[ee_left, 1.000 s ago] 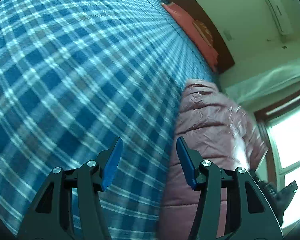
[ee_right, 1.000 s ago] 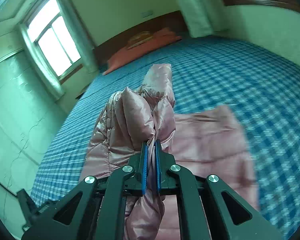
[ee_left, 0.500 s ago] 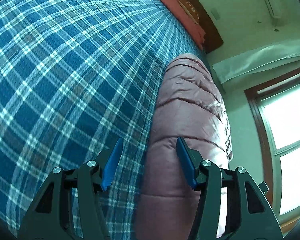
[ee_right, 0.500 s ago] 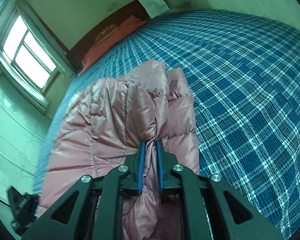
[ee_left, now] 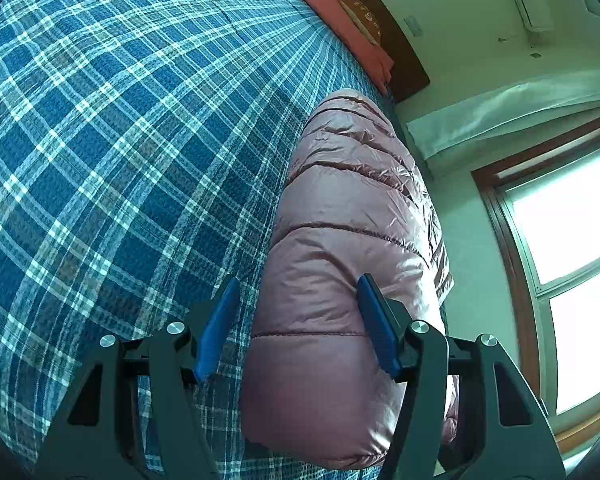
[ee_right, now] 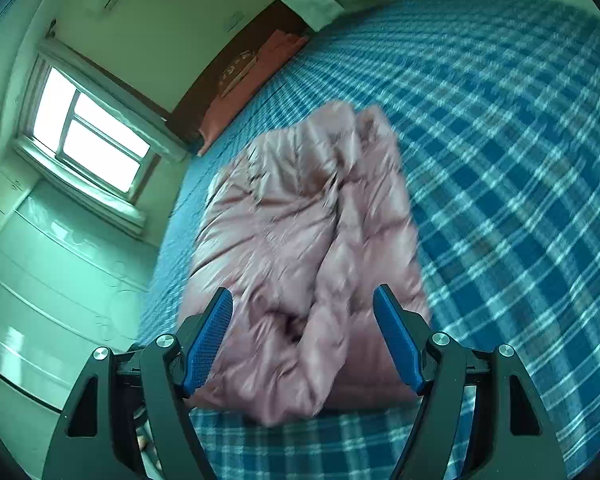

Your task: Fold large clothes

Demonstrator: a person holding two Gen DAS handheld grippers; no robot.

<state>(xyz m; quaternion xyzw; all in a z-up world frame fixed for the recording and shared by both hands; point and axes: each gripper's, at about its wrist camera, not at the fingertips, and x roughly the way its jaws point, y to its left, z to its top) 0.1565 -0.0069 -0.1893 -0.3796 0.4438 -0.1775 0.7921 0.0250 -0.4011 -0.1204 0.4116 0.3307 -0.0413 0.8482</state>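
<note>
Pink puffer jacket [ee_right: 300, 240] lay bunched on the plaid bed [ee_right: 500, 160], near the window-side edge. Right hand-held gripper [ee_right: 302, 340] had pinched a fold a second before; its jaws had just been opening and now stood spread, pads off the fabric, jacket dropped below them. Fold likely laid down, release made. Left hand-held gripper [ee_left: 296, 324] also spread, its right pad beside the jacket's quilted flank [ee_left: 340, 260], not gripping.
</note>
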